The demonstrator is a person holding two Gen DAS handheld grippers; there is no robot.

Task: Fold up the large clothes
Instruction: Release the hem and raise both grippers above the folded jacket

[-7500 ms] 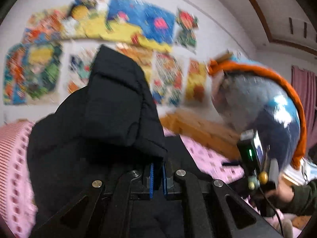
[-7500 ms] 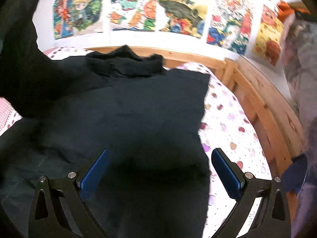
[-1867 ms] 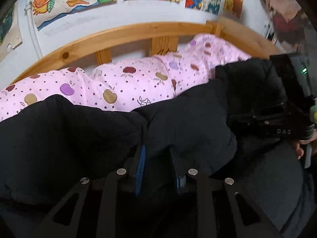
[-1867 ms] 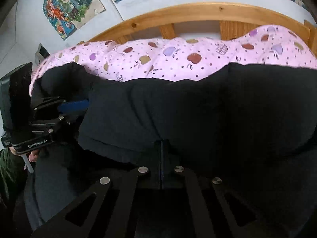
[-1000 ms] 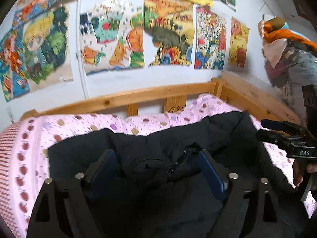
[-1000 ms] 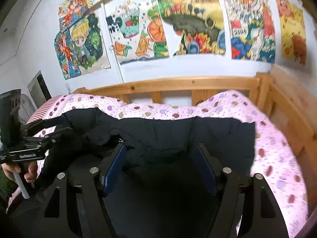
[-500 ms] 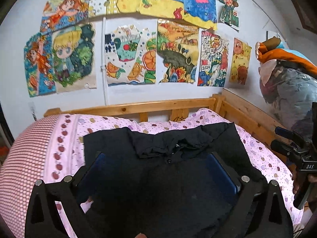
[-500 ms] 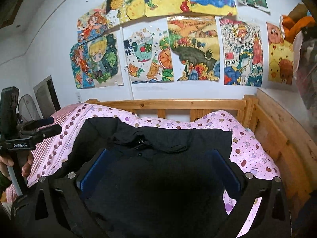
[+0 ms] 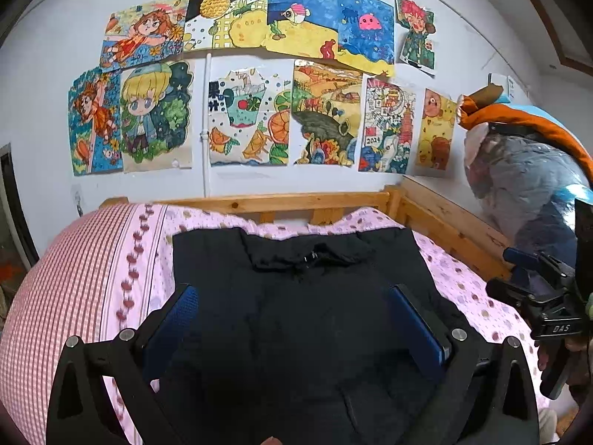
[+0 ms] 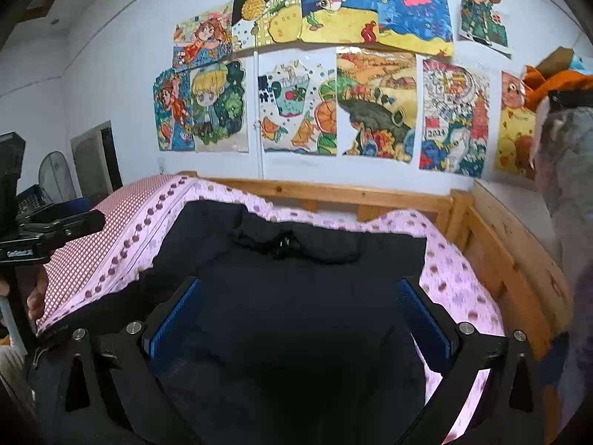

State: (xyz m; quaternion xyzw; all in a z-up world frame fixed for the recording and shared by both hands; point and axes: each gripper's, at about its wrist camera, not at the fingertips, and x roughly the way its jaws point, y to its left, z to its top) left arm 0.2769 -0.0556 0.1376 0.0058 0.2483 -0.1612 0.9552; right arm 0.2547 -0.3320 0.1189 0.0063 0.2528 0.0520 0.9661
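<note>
A large black padded jacket (image 9: 296, 296) (image 10: 296, 296) lies flat on the pink dotted bedsheet (image 9: 463, 282) (image 10: 456, 278), its collar toward the wooden headboard. My left gripper (image 9: 296, 319) hovers above the jacket's near part, wide open, nothing between its blue pads (image 9: 174, 319). My right gripper (image 10: 298, 317) is likewise wide open and empty above the jacket. The right gripper (image 9: 533, 278) also shows at the right edge of the left wrist view, held by a hand. The left gripper (image 10: 55, 224) shows at the left edge of the right wrist view.
A wooden headboard (image 9: 281, 200) (image 10: 333, 189) and a side rail (image 9: 452, 230) (image 10: 515, 259) bound the bed. A checked pink cover (image 9: 63, 278) lies at the left. Drawings (image 9: 252, 111) cover the wall. A bagged bundle with orange trim (image 9: 526, 174) hangs at the right.
Both grippers let go of the jacket's folded edge, opened wide and pulled back and up from the headboard. The jacket now lies flat and more of the room shows.
</note>
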